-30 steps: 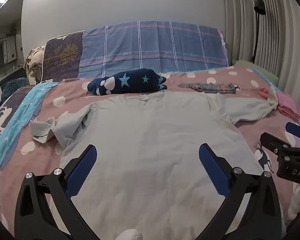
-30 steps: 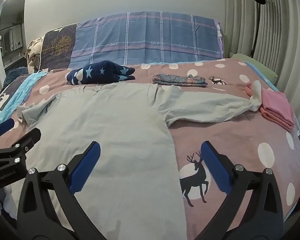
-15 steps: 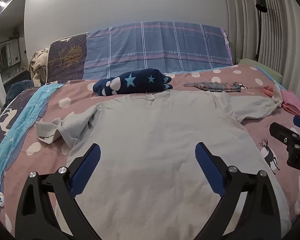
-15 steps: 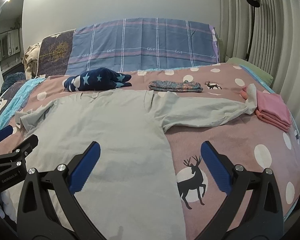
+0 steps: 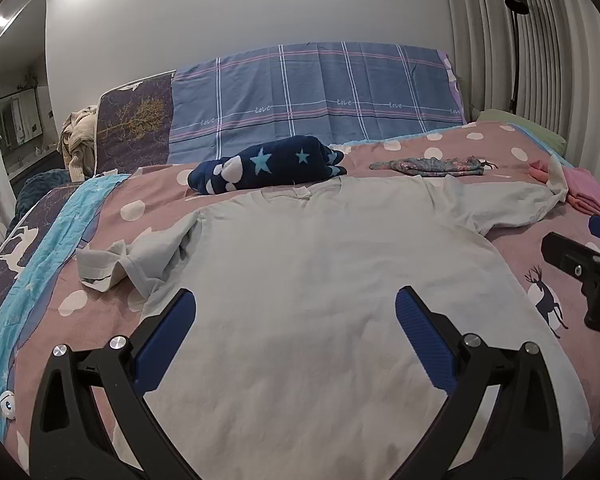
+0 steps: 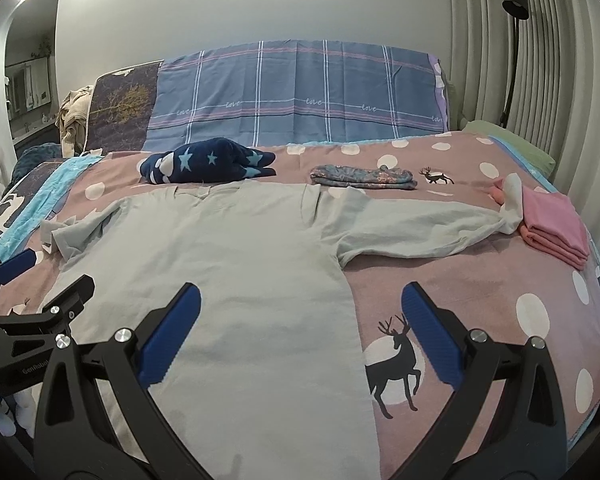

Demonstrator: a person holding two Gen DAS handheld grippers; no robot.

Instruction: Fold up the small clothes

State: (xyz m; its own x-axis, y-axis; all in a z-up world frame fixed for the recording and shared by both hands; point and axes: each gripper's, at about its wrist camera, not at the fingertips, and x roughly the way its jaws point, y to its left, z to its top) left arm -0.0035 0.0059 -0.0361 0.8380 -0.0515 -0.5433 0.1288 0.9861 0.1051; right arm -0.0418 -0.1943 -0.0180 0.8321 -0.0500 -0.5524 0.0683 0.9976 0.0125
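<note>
On pink bedspread [image 6: 480, 280]: grey t-shirt [image 5: 320, 280] spread flat, left sleeve [image 5: 132, 256] bunched, possibly twisted. Left gripper [image 5: 296, 320] and right gripper [image 6: 300, 312] both spread wide above, holding nothing.

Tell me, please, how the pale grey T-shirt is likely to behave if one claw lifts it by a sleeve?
The pale grey T-shirt would probably drape limply: its left sleeve already lies crumpled. It looks thin, so likely light. It might drag across the bedspread rather than slide off.

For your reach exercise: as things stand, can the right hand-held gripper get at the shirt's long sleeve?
Probably yes: the right hand-held gripper is open, and only bare bedspread lies before the sleeve.
</note>
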